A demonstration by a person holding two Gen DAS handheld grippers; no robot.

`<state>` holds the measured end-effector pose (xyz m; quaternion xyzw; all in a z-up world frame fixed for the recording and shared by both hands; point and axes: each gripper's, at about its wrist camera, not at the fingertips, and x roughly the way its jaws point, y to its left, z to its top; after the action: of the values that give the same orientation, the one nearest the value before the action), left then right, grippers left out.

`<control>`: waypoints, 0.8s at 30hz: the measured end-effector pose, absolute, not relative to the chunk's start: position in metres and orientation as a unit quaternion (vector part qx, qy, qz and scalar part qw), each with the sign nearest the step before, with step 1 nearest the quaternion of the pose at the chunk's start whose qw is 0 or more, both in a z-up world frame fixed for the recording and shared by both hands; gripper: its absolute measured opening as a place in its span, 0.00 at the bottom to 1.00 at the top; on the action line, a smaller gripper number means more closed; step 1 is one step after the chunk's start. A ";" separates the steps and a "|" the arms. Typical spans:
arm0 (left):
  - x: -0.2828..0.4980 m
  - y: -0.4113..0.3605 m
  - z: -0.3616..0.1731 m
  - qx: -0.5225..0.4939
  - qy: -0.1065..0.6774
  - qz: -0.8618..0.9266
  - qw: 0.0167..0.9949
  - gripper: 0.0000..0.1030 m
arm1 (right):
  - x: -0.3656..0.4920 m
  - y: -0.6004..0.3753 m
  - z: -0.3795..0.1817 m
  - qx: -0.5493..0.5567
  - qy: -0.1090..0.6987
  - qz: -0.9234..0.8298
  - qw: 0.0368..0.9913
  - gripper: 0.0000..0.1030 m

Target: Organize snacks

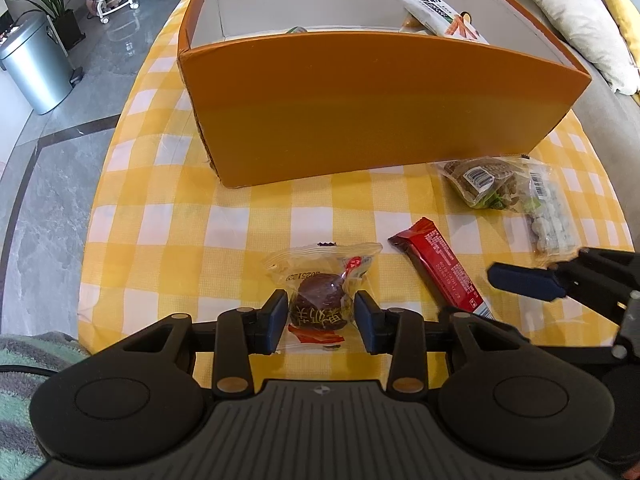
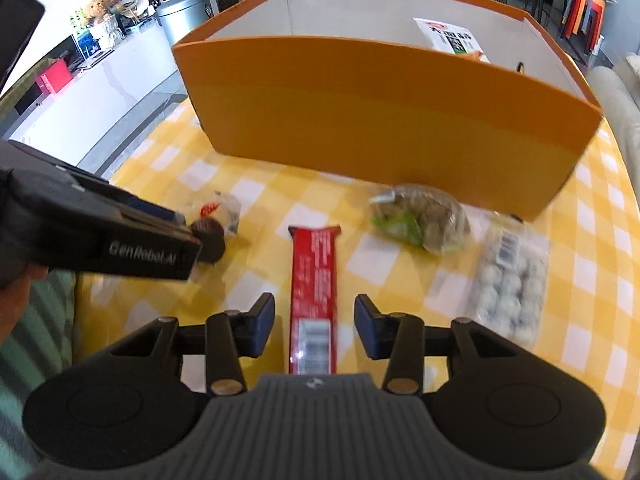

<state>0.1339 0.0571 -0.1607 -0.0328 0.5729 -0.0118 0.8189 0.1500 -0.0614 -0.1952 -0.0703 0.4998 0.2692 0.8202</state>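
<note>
My left gripper (image 1: pixel 321 314) is open around a clear packet holding a dark brown round snack (image 1: pixel 320 300) on the yellow checked tablecloth; the pads flank it with small gaps. My right gripper (image 2: pixel 315 322) is open astride a red snack bar (image 2: pixel 314 288), which also shows in the left wrist view (image 1: pixel 444 270). An orange box (image 1: pixel 372 108) stands behind, with a white snack bag (image 1: pixel 434 8) inside. The right gripper's finger (image 1: pixel 524 280) shows at the right of the left wrist view. The left gripper (image 2: pixel 100 236) shows over the brown snack (image 2: pixel 210 238).
A bag of green-brown snacks (image 2: pixel 420 220) and a packet of white balls (image 2: pixel 508 284) lie right of the bar, near the box front. A silver bin (image 1: pixel 34 66) and plant stand on the floor left. Cushions (image 1: pixel 576 24) lie on a sofa at right.
</note>
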 end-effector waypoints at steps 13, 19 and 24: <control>0.137 0.056 -0.166 -0.032 0.581 -0.016 0.813 0.47 | 0.155 -0.046 -0.208 -0.108 0.495 0.278 0.816 0.21; 0.136 0.054 -0.165 -0.030 0.577 -0.019 0.816 0.41 | 0.153 -0.056 -0.206 -0.090 0.507 0.275 0.812 0.21; 0.132 0.056 -0.158 -0.035 0.566 -0.015 0.824 0.39 | 0.150 -0.069 -0.201 -0.065 0.524 0.268 0.806 0.21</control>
<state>0.1321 0.0559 -0.1576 -0.0345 0.5655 -0.0153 0.8239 0.1501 -0.0686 -0.2009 -0.0653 0.5235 0.2683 0.8061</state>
